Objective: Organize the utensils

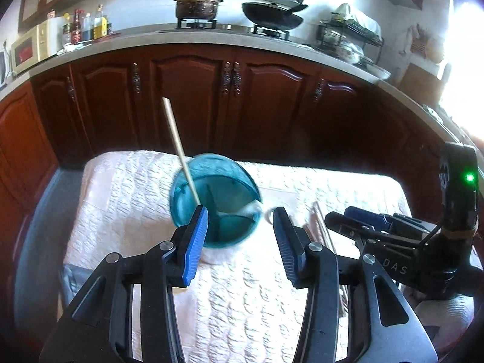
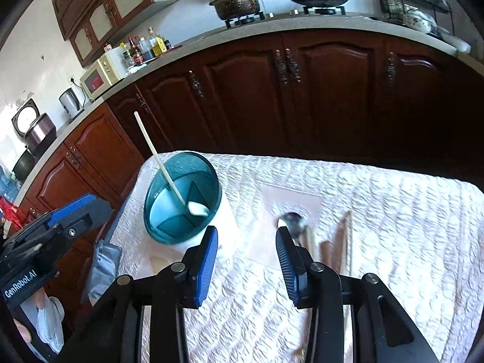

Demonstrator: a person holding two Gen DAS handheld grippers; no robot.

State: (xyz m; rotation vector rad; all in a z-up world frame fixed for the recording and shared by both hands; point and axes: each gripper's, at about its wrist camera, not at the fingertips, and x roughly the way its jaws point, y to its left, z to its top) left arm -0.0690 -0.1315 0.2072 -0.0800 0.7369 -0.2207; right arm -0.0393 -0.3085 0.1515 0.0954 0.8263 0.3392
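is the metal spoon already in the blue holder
No, the metal spoon lies on the table cloth beside the blue holder, which contains only a white spoon.

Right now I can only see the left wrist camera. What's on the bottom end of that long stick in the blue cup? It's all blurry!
Observer: It's a white spoon. Its bowl rests inside the teal utensil holder, which has dividers.
Operator: Is anything left to put away besides those brown sticks?
Observer: Yes, a metal spoon lies on the tablecloth beside the chopsticks, just ahead of the right gripper.
Operator: Is that gripper holding anything?
Observer: No, its jaws stand open with nothing between them.
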